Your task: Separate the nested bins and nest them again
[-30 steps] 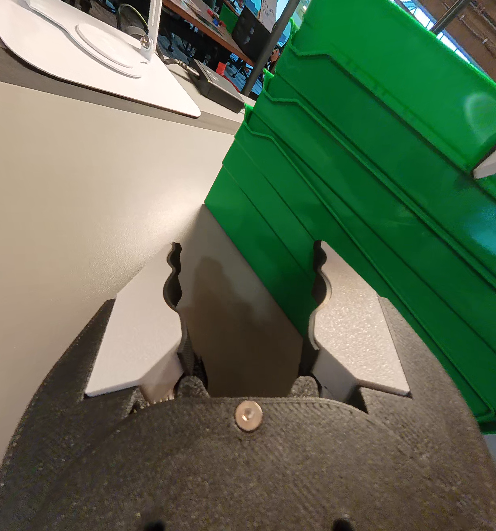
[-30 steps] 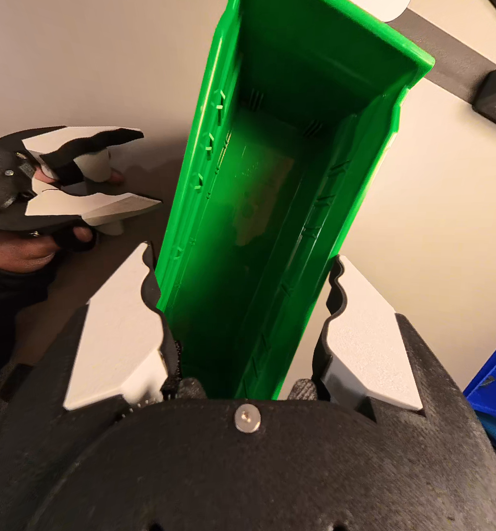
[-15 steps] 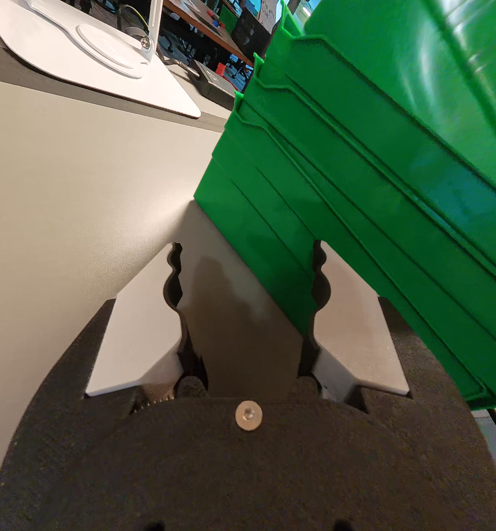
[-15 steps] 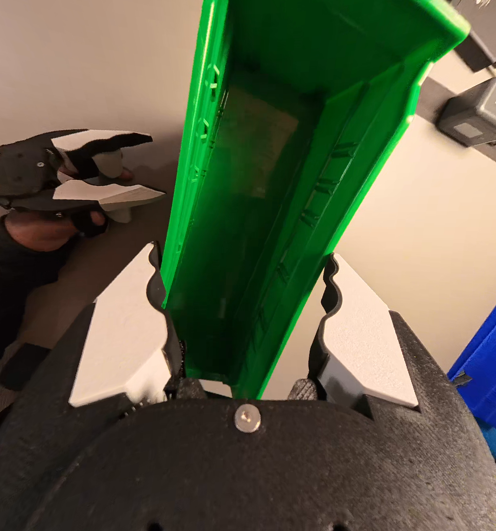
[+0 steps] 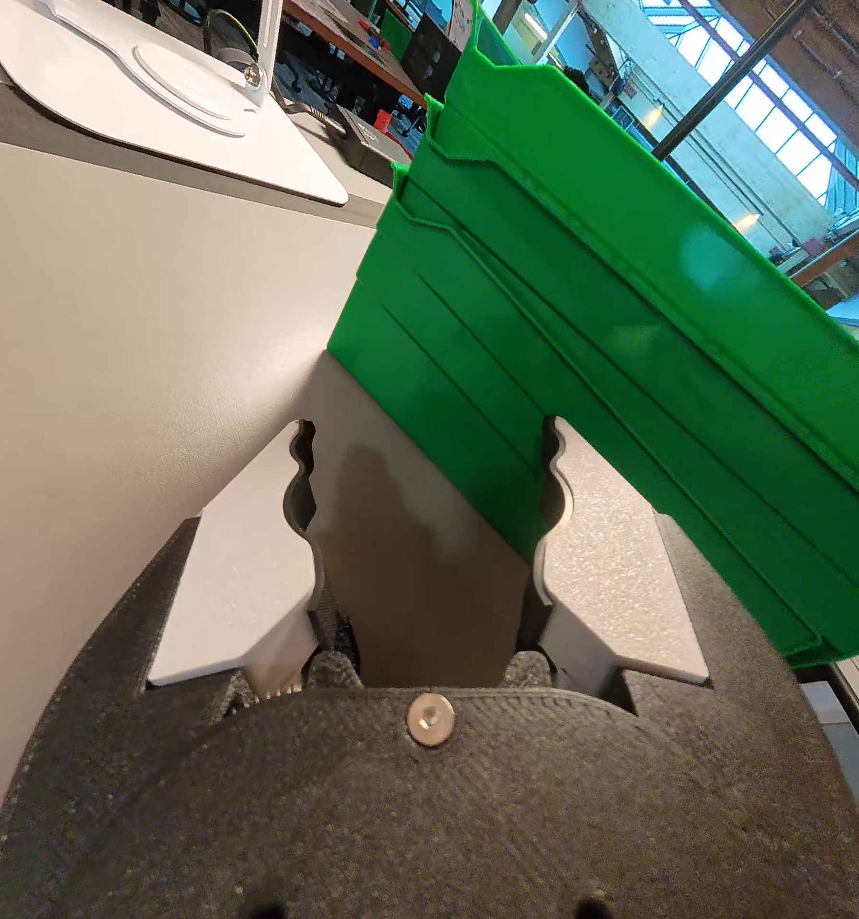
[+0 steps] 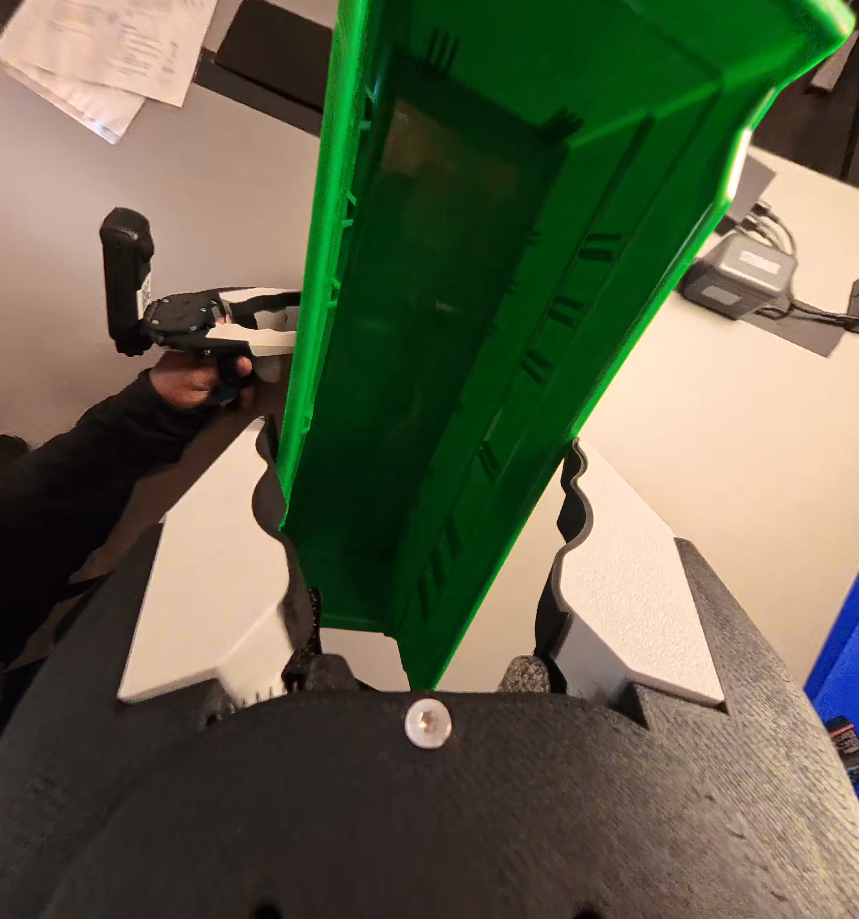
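A stack of nested green bins (image 5: 467,398) stands on the grey table (image 5: 144,323), to the right in the left wrist view. My left gripper (image 5: 427,427) is open and empty beside the stack's side wall, low over the table. It also shows in the right wrist view (image 6: 288,321), partly behind the lifted bin. My right gripper (image 6: 420,432) is shut across the near end of the top green bin (image 6: 442,298), with a finger on each long wall. That bin (image 5: 641,224) is tilted and raised above the rest of the stack.
A white flat base with a post (image 5: 144,99) and a black box (image 5: 363,139) lie at the table's back. Papers (image 6: 104,54), grey power adapters with cables (image 6: 741,278) and a blue bin (image 6: 855,646) show around the table. A dark sleeve (image 6: 94,472) holds the left gripper.
My right gripper has closed a little on the top green bin and risen with it, lifting it out of the stack. The left gripper has stayed open beside the stack.
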